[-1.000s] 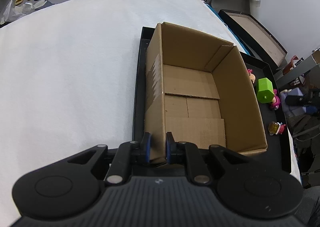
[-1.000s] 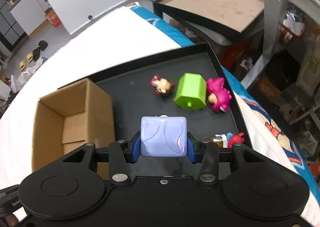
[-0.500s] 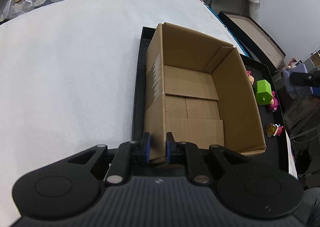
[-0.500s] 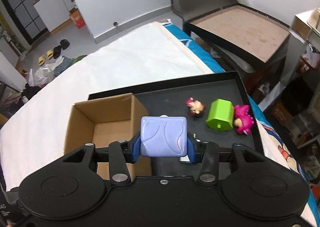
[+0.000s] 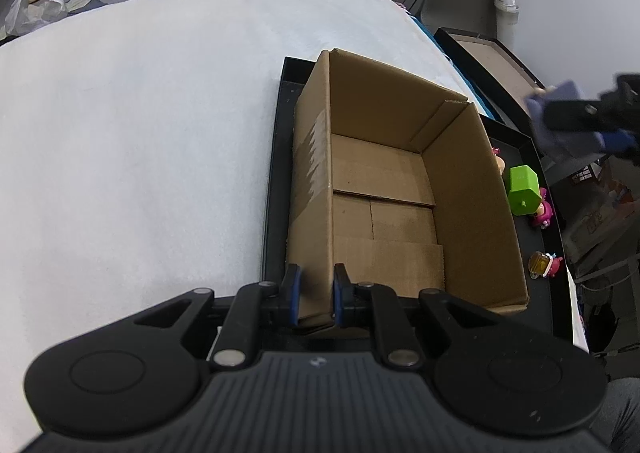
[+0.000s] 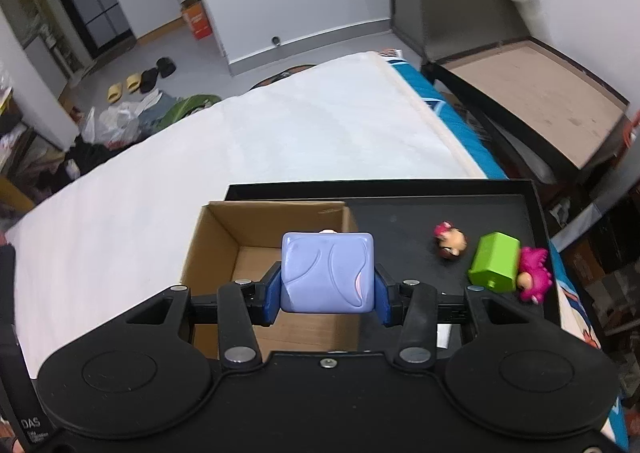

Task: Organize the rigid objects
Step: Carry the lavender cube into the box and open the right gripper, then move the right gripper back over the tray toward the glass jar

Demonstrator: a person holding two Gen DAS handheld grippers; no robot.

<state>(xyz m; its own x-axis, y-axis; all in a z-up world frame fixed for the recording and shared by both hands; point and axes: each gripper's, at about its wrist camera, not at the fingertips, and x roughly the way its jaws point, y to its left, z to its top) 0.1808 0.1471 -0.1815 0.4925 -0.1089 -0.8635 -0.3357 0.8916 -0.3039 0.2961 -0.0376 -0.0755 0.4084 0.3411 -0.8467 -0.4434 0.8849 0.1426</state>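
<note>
Here, in your left wrist view, your left gripper (image 5: 314, 299) is nipped narrow on the near wall of the cardboard box (image 5: 384, 209), at its near left corner. The box stands open and empty on the black tray (image 5: 274, 189), filling the tray's left side. Along the tray's right edge lie a green block (image 5: 525, 190), a pink figure (image 5: 543, 213) touching it, and a small yellow-and-red toy (image 5: 544, 264) nearer you. At the far right, your right gripper (image 5: 576, 121) appears blurred in the air, carrying the lavender block (image 5: 554, 119).

In your right wrist view, your right gripper (image 6: 327, 281) is clamped on the lavender block (image 6: 327, 272), both pads pressing its sides, held above the box's (image 6: 224, 241) right wall. On the tray (image 6: 400, 213) beyond, toward its right edge, a small doll head (image 6: 450, 243) lies just apart from the green block (image 6: 495, 263), which touches the pink figure (image 6: 534, 273).
</note>
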